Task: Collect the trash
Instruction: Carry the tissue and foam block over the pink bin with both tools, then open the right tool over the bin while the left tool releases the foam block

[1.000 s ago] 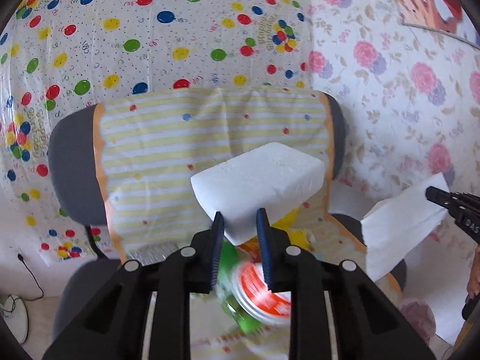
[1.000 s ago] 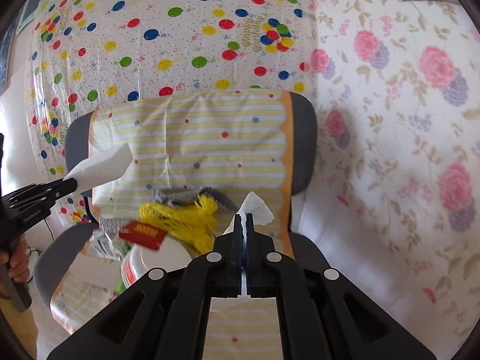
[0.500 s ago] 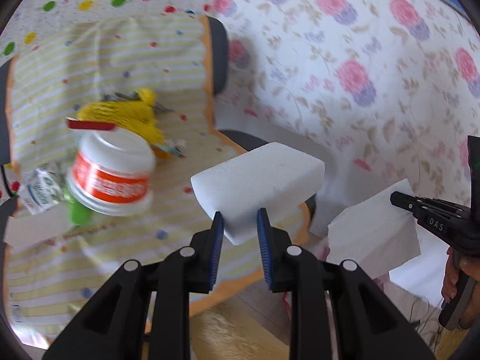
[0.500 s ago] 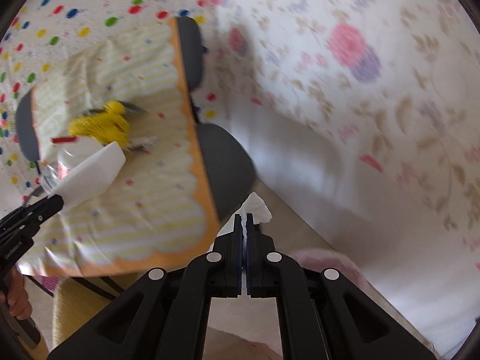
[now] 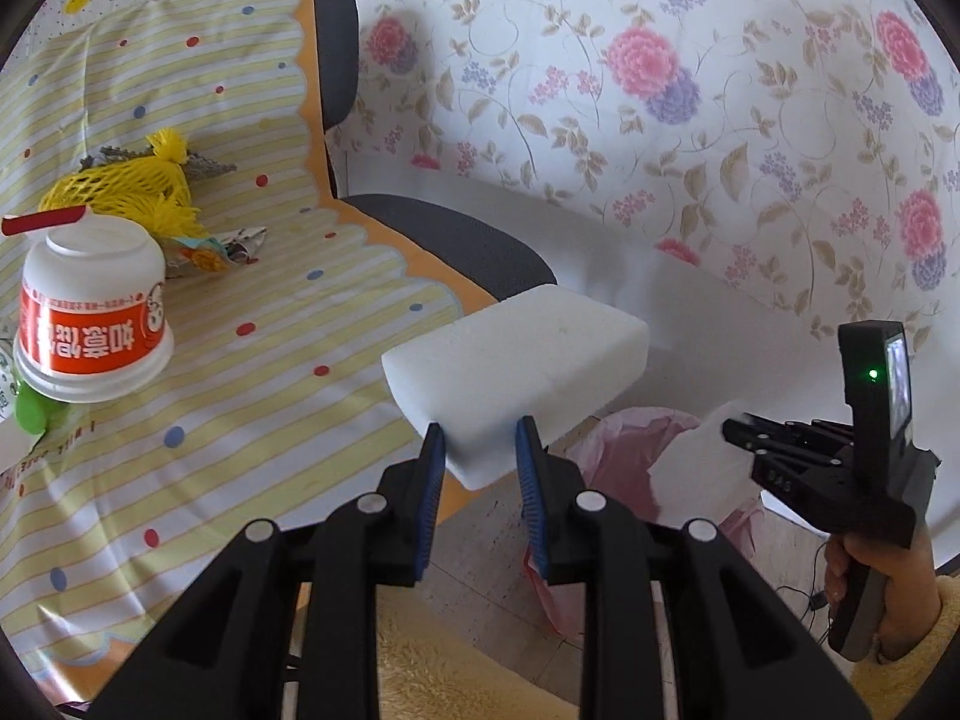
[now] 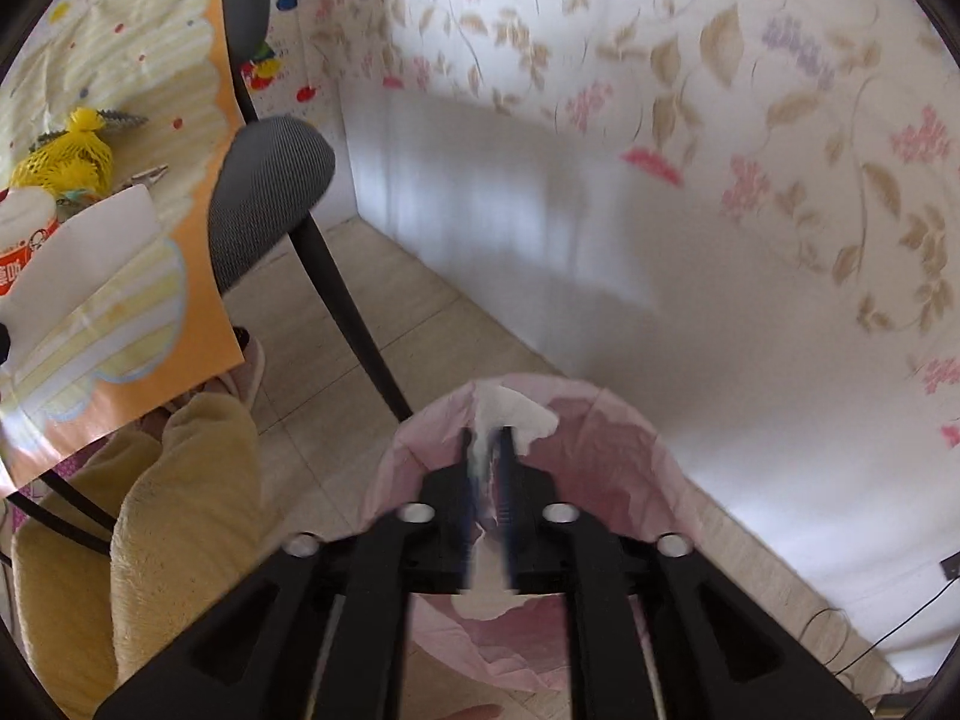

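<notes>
My left gripper [image 5: 480, 444] is shut on a white foam block [image 5: 516, 360], held in the air past the chair's front right edge. My right gripper [image 6: 487, 441] sits over the pink-lined trash bin [image 6: 600, 420]; its jaws have parted slightly, with a white paper tissue [image 6: 510, 414] between them. In the left wrist view the right gripper [image 5: 735, 429] holds the tissue [image 5: 690, 462] over the bin [image 5: 606, 438]. An upturned white and orange cup [image 5: 90, 324], a yellow net bag [image 5: 120, 192] and wrappers lie on the chair.
The chair has a yellow striped cover [image 5: 252, 360] and dark legs [image 6: 342, 300]. A floral wall [image 5: 660, 120] stands behind the bin. The person's yellow-clad legs [image 6: 174, 510] are beside the bin on the tiled floor.
Both grippers swung right and down from the chair toward the trash bin. The right gripper's jaws have begun to part around the tissue over the bin. The left still grips the foam block.
</notes>
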`<state>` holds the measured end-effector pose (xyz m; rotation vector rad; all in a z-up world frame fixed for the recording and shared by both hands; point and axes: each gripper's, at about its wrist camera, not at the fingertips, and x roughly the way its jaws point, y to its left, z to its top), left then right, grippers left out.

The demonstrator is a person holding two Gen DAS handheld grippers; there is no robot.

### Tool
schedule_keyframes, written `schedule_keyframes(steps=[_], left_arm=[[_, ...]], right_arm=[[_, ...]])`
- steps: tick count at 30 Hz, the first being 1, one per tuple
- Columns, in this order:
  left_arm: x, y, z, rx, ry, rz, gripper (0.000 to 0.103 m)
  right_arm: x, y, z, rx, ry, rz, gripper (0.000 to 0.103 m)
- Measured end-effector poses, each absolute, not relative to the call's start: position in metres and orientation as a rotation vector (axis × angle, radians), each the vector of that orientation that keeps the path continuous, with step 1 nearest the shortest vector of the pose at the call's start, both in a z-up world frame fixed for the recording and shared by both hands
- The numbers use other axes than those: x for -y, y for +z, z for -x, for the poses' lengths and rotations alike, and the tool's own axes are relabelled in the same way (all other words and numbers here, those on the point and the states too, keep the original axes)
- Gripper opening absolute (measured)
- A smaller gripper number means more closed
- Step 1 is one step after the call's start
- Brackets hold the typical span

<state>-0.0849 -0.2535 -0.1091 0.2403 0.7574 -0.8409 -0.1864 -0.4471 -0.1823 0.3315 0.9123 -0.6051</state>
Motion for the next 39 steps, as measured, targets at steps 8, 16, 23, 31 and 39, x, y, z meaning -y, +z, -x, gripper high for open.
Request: schedule_keyframes(steps=[8, 16, 23, 31, 39], left_arm=[[0.265, -0.113, 0.093, -0.756, -0.902, -0.265, 0.023], [0.327, -0.137, 0.125, -0.775, -1.087, -0.388, 0.024], [0.376, -0.174, 0.139, -0.826, -1.161, -0.471, 0.051], [0.349, -0.167, 0.118, -0.812, -1.084, -0.428, 0.054], [0.256, -0.11, 0.082, -0.682, -0.839, -0.312, 0.054]], right_arm=[[0.455, -0.164, 0.2, -0.852, -0.6, -0.4, 0.037], [0.462, -0.116, 0.244, -0.735, -0.658, -0.407, 0.04], [0.472, -0.108, 0.264, -0.705, -0.692, -0.426, 0.044], [0.465, -0.118, 0.254, -0.724, -0.649, -0.444, 0.045], [0.418, -0.106, 0.208, -0.724, -0.514, -0.362, 0.045]])
